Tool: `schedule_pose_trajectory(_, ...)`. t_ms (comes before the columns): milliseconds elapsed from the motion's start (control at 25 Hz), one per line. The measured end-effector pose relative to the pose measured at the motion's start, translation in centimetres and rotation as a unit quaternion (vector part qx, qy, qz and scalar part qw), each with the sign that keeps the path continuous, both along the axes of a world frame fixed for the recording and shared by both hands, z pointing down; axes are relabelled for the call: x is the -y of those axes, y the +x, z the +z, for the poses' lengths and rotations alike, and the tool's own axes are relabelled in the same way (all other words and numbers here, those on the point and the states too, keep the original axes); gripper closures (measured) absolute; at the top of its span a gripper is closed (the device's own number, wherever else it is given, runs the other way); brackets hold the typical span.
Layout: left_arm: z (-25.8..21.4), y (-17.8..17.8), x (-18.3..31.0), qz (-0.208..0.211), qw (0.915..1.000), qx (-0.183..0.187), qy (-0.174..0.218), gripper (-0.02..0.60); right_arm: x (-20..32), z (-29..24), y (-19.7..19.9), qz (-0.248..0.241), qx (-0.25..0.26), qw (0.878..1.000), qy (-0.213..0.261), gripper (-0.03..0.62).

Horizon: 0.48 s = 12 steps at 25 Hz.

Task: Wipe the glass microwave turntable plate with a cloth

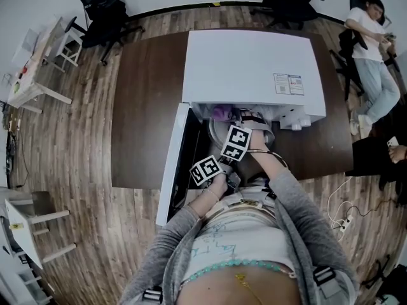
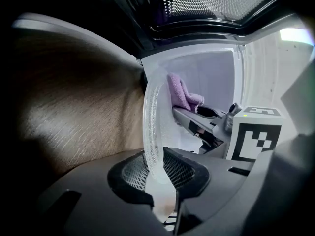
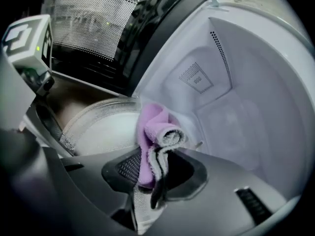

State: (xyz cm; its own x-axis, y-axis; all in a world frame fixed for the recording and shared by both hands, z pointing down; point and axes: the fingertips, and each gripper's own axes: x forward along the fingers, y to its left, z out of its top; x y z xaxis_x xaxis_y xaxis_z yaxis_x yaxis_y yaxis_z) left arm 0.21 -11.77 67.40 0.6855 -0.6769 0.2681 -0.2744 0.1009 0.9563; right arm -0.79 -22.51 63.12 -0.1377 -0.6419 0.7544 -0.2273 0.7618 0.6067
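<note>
Left gripper [image 2: 158, 171] clamped on rim of glass plate [image 2: 150, 113], at open microwave [image 1: 251, 68] mouth. Right gripper [image 3: 153, 167] pinches folded purple cloth [image 3: 156, 127] beside plate. Plate likely stiff, slick, breakable (hold by rim); cloth soft, limp.

- The cloth [image 3: 156, 132] is lilac, with a pale grey rolled edge and a dark strip.
- The glass turntable plate [image 2: 150, 122] is clear, with a frosted, finely ribbed rim.
- The left hand-held gripper [image 2: 156, 173] and the right hand-held gripper [image 3: 156, 168] are grey, with black mesh-patterned pads.
- Their marker cubes [image 1: 236, 143] bear black-and-white squares.
- The microwave [image 1: 254, 68] is white inside and out.
- Its door [image 3: 83, 23] is black with a dotted screen.
- The counter [image 1: 146, 107] is dark brown.
- The floor [image 1: 76, 170] has grey-brown wood planks.
- The sleeve [image 1: 305, 215] is grey.
</note>
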Motion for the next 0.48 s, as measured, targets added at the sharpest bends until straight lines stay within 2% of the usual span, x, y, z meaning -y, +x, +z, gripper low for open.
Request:
schedule_pose_trajectory(240, 0.0, -0.1, -0.1, -0.003, 1.0000, 0.000, -0.004, 0.508, -2.5, 0.3, -1.9, -0.073, 0.013, 0.997, -0.022, 0.471)
schedule_pose_trajectory(480, 0.2, -0.1, 0.1, -0.006, 1.0000, 0.004, -0.003, 0.507, -4.4, 0.8, -1.9, -0.096, 0.041, 0.993, -0.049, 0.471)
